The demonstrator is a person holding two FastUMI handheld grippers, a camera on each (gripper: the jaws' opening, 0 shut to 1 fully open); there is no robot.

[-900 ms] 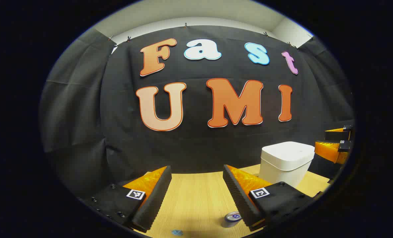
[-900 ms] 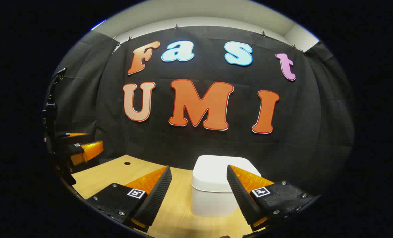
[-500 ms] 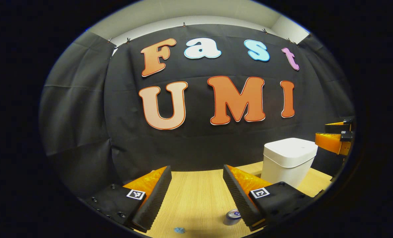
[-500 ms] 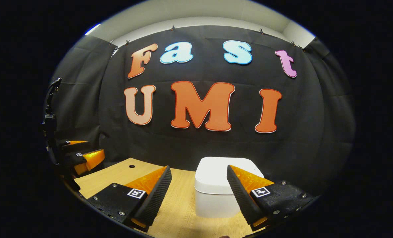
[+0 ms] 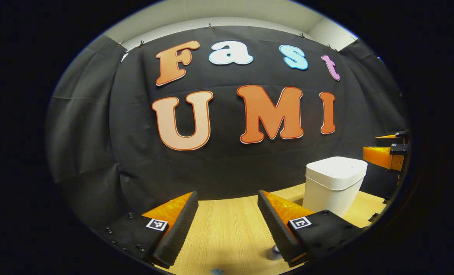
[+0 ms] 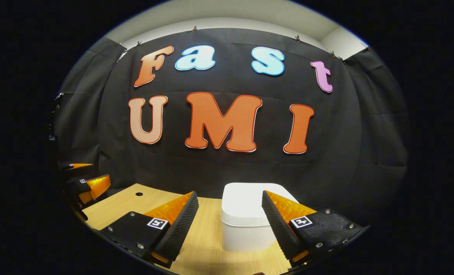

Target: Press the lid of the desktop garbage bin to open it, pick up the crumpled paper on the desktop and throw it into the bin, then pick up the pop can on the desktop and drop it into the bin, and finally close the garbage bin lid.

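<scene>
Both grippers hover above worktop (image 6: 127, 198), fingers wide, empty: right gripper (image 6: 230, 198) facing closed bin (image 6: 246, 225), left gripper (image 5: 227, 198) near pop can (image 5: 274, 253).

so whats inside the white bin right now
Cannot tell: the garbage bin has its lid shut flat, hiding the inside. Nothing rests on the lid.
</scene>
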